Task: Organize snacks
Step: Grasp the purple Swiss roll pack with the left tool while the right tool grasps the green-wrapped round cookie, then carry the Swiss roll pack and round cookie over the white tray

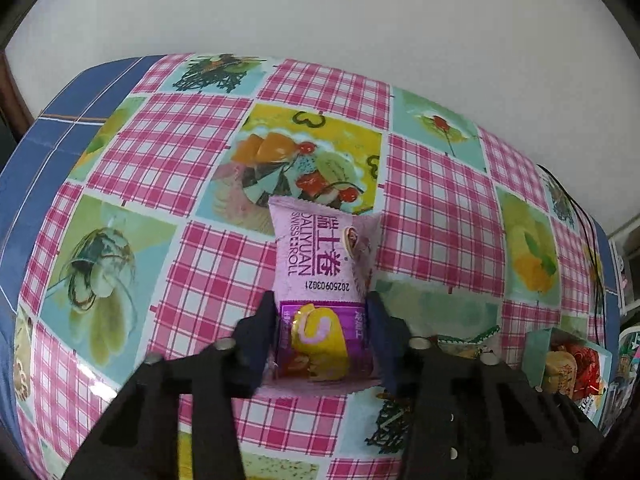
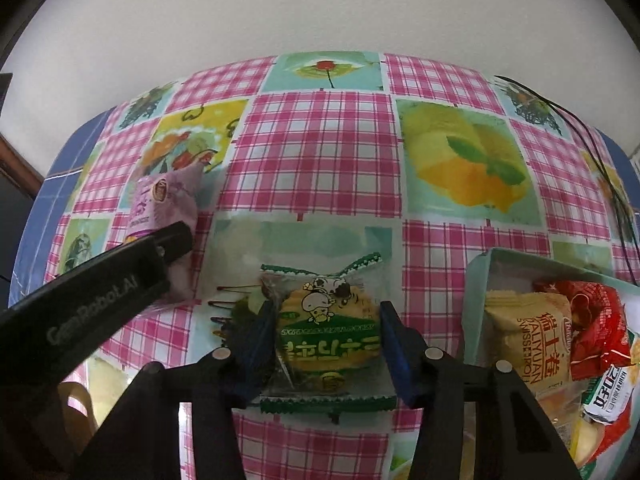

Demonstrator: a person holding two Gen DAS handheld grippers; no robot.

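Observation:
A purple Swiss roll packet [image 1: 316, 248] lies on the checked tablecloth [image 1: 168, 148]. My left gripper [image 1: 321, 299] is shut on its near end, with both dark fingers pressed to its sides. The right wrist view shows the same packet [image 2: 164, 200] at the left, with the left gripper's black body lying over its lower part. A green biscuit packet [image 2: 328, 344] in clear wrap lies flat in front of me. My right gripper [image 2: 327, 309] is shut on it, one finger against each side of the biscuit.
A pale green open box [image 2: 476, 280] stands at the right and holds a yellow Swiss roll packet [image 2: 532, 340], a red packet [image 2: 596, 320] and other snacks. The box [image 1: 534, 350] also shows low right in the left view. A black cable [image 2: 600, 168] runs along the table's right edge.

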